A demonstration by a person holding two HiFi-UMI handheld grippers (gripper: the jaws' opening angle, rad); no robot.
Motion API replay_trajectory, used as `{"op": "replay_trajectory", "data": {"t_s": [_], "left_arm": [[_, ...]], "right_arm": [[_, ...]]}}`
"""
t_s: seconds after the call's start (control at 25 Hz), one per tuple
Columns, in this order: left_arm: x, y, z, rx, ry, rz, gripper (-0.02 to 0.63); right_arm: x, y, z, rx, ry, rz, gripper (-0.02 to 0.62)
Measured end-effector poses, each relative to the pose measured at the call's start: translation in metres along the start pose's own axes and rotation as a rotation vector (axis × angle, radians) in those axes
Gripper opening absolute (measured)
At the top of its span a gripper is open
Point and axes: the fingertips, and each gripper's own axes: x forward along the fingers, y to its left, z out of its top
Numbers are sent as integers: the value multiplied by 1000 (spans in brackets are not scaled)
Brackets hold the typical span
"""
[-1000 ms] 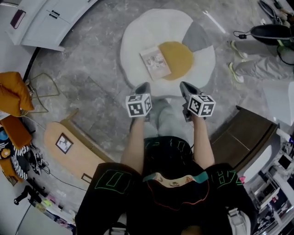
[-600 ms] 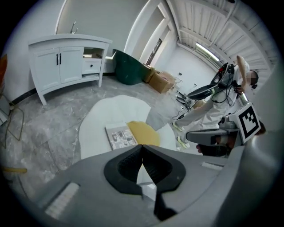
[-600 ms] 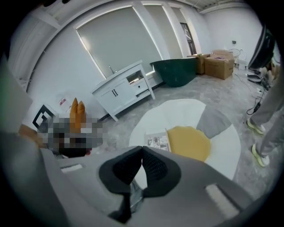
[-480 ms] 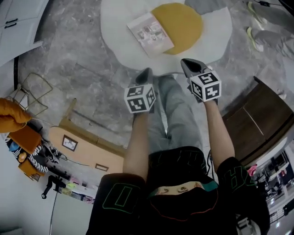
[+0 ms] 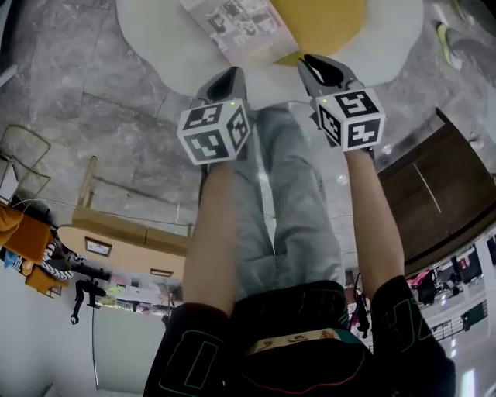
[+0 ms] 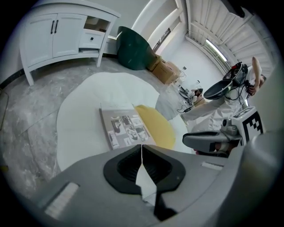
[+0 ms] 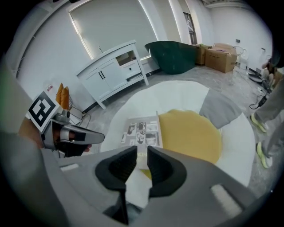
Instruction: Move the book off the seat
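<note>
1. Head view looks steeply down over the left tool (image 5: 227, 77) and right tool (image 5: 325, 68).
2. Each tool view looks along its jaws, low and near.
3. All share the book (image 5: 240, 23) on the seat (image 5: 157, 37).

A large white hall staged as a home: marble-look floor (image 6: 26, 119), white vanity cabinet (image 6: 57, 37), dark green bathtub (image 6: 133, 48), cardboard boxes (image 6: 166, 73).

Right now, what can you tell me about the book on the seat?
The book is thin and closed, like a paper magazine. Its pale grey cover shows small black-and-white pictures in rows. It lies flat, cover up, on the white seat, with one long edge against the round yellow patch. Nothing lies on top of it.
</note>
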Motion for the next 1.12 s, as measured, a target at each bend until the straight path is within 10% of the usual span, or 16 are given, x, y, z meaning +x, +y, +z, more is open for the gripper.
{"op": "replay_trajectory", "data": {"t_s": [0.16,0.4,1.12], "left_arm": [[20,33,-6,-21,3,47,28],[58,61,-28,-123,53,26,261],[102,63,-55,-191,201,-138,215]], "right_arm": [[40,-11,0,-15,18,2,114],[101,-29,-10,-4,107,11,265],[144,-28,-45,99,179,68,353]]}}
